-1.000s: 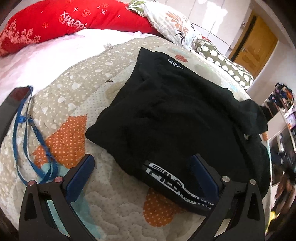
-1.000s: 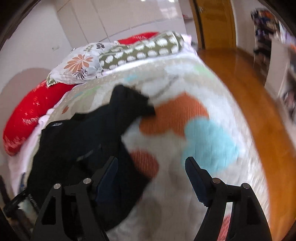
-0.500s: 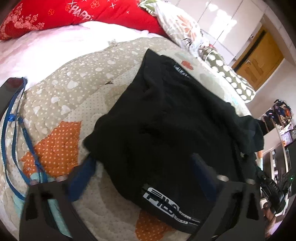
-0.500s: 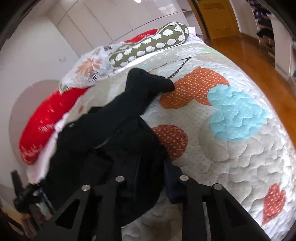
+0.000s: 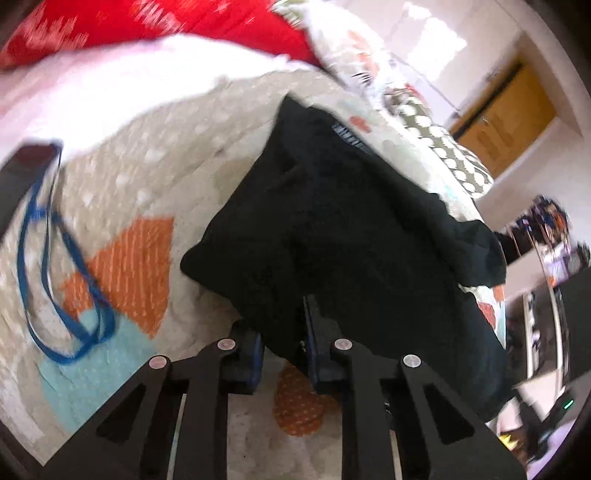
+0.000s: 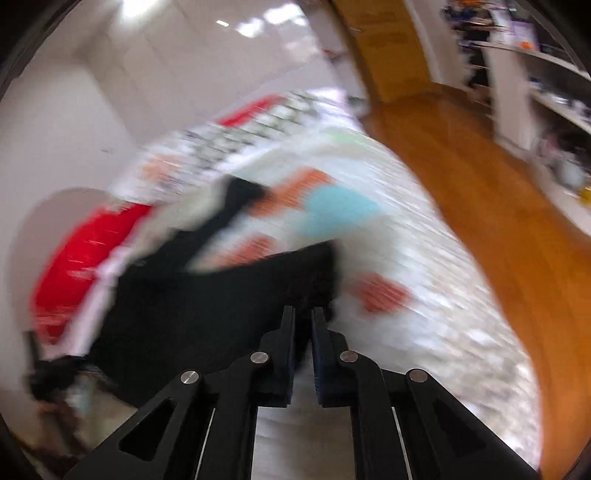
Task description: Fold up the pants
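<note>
Black pants (image 5: 343, 221) lie bunched on a patterned quilt (image 5: 155, 155) on the bed. My left gripper (image 5: 284, 332) is shut on the near edge of the pants, with cloth pinched between its blue pads. In the blurred right wrist view the pants (image 6: 207, 306) spread to the left. My right gripper (image 6: 303, 325) is shut on their near right edge, and the cloth rises off the quilt (image 6: 424, 314).
A blue strap (image 5: 48, 266) lies on the quilt at the left. A red pillow (image 5: 155, 26) and patterned pillows (image 5: 443, 147) sit at the head of the bed. Wooden floor (image 6: 498, 206) and a door (image 5: 502, 114) lie to the right.
Both grippers went from wide open to shut on the pants' near edge. The right gripper is moving fast, and the cloth has lifted and shifted.
</note>
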Action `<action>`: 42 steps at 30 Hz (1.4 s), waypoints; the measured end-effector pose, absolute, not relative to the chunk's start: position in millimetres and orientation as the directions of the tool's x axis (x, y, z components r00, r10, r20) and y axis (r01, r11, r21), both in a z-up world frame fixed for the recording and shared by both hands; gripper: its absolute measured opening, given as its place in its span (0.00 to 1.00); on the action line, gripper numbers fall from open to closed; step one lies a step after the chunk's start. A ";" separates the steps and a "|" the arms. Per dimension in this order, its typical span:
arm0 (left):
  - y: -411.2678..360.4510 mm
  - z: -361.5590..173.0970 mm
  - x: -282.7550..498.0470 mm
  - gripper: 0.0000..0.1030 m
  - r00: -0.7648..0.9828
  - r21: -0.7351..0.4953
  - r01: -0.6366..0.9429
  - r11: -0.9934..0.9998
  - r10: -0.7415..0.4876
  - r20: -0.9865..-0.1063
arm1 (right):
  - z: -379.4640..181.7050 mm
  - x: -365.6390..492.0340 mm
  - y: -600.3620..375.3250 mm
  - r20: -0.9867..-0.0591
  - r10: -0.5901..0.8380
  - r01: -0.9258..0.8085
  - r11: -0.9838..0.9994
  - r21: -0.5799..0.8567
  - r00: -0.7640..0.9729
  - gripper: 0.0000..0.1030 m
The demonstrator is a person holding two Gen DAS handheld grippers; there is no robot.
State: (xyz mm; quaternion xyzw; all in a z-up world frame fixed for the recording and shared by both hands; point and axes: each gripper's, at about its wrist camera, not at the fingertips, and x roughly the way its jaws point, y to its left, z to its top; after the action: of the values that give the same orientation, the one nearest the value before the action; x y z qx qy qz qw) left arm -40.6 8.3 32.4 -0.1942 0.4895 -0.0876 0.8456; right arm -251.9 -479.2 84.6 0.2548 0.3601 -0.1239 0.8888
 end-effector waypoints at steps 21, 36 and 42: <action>-7.7 31.0 -31.8 0.54 0.536 -0.447 -0.033 0.894 -0.361 -0.763 | 53.0 -246.6 -449.8 -0.689 0.117 0.358 0.785 0.505 0.715 0.62; 2.3 38.7 -74.9 0.15 0.503 -0.397 0.048 0.916 -0.366 -0.783 | 75.2 -276.3 -450.2 -0.699 0.134 0.296 0.838 0.458 0.702 0.13; 23.2 38.2 -81.9 0.41 0.486 -0.397 -0.017 0.918 -0.339 -0.805 | 70.0 -279.6 -460.5 -0.761 0.035 0.388 0.844 0.369 0.647 0.26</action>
State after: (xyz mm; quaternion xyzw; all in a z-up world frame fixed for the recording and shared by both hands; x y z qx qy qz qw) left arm -81.9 23.2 38.2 -0.1787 0.4978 -0.0956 0.8433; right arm -279.6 -460.5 70.0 0.2600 0.4075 -0.1015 0.8695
